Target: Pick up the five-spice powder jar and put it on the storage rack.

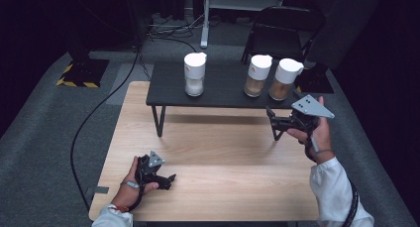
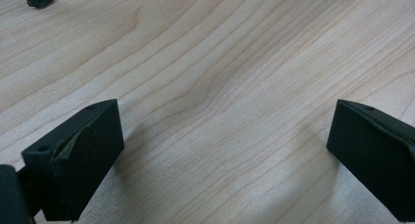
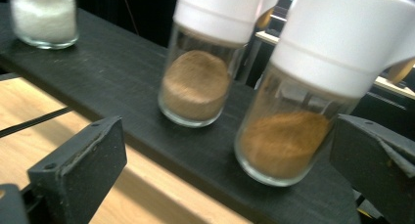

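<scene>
A light wooden table (image 1: 213,162) fills the middle of the high view, and a low black shelf (image 1: 223,85) on thin legs stands across its far edge. Three glass jars with white lids sit on that shelf: a jar of white granules (image 1: 194,74) toward the left, a jar of tan powder (image 1: 258,75) further right, and a jar of darker brown powder (image 1: 286,79) just beside it at the right end. The left gripper (image 1: 170,179) lies low over the near left part of the table, held in the person's left hand (image 1: 130,185), and in the left gripper view its two black jaws stand wide apart with nothing but bare wood grain between them; whether they touch the wood is hard to tell. The right gripper (image 1: 274,122) is held up by the right hand (image 1: 317,133) near the shelf's right end, its grey three-cornered plate on top. In the right gripper view its jaws are also spread wide and empty, pointing at the shelf, with the jar of darker brown powder (image 3: 313,87) closest, ahead of the right-hand jaw, the jar of tan powder (image 3: 205,62) beside it, and the jar of white granules (image 3: 44,16) farther off at the upper left. Behind the shelf a dark folding chair (image 1: 285,31) stands on the grey carpet.
</scene>
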`<state>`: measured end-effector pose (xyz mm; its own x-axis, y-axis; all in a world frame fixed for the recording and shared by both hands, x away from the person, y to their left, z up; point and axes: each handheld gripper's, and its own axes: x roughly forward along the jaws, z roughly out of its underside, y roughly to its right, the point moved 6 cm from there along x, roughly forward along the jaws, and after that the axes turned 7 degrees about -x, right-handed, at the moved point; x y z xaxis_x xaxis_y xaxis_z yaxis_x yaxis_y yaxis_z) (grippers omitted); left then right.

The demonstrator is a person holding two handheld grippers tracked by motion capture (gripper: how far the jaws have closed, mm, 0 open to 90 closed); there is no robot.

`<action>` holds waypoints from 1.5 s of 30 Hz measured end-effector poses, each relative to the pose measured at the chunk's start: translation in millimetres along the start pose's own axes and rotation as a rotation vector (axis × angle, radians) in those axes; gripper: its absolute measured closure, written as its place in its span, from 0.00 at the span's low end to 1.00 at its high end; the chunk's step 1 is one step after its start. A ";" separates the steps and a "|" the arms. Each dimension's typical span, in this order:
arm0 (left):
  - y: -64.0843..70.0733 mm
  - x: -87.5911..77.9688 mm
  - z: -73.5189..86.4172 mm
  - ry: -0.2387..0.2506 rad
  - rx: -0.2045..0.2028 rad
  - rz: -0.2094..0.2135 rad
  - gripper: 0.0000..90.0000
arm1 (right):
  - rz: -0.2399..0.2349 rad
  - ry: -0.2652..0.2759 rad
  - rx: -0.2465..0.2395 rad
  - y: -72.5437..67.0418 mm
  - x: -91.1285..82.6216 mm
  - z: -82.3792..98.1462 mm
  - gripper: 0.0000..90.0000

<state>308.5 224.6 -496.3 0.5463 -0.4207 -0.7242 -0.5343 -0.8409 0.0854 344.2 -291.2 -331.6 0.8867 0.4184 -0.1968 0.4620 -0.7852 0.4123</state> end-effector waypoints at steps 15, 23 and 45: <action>0.0 -0.1 0.0 0.000 0.001 -0.001 0.00 | -0.024 0.045 -0.061 -25.1 -20.2 29.5 0.00; 0.0 0.0 0.0 0.000 0.000 0.000 0.00 | -0.050 0.020 -0.080 -37.1 -22.8 46.5 0.00; 0.0 -0.1 -0.1 -0.001 0.001 -0.001 0.00 | -0.087 -0.093 -0.119 -57.5 -27.6 88.0 0.00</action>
<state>308.5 224.6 -496.2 0.5465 -0.4198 -0.7246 -0.5342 -0.8411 0.0844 294.7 -297.8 -428.1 0.8439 0.4338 -0.3155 0.5364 -0.6863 0.4912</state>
